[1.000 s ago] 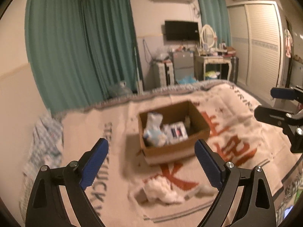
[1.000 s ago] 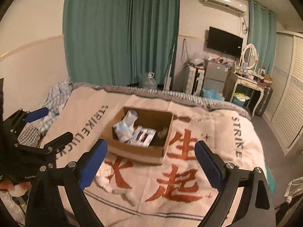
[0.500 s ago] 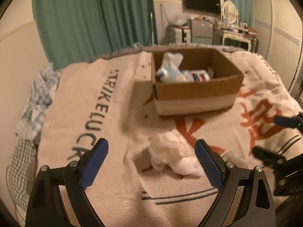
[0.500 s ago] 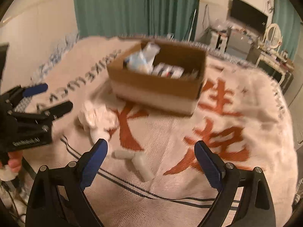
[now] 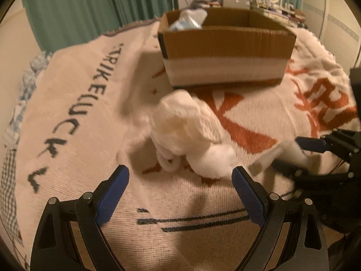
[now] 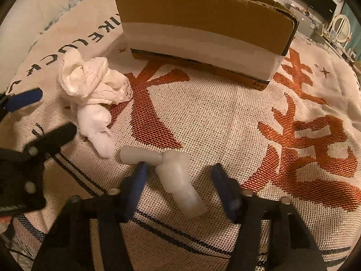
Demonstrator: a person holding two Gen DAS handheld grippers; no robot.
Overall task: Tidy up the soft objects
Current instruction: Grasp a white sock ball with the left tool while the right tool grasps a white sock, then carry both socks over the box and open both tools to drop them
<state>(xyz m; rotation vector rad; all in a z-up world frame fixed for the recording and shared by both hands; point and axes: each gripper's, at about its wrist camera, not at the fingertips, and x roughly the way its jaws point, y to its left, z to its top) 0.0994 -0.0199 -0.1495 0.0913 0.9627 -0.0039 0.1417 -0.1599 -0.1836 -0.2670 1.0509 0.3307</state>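
Two tongs: my right tongs (image 6: 178,180) are closing astride the pale sock (image 6: 180,185), lengthwise between them; left tongs (image 5: 180,194) gape, empty.

Each camera looks forward and steeply down along its own fingers, close over the blanket (image 6: 203,113); both share the white cloth bundle (image 5: 189,133) and cardboard box (image 6: 203,18) ahead.
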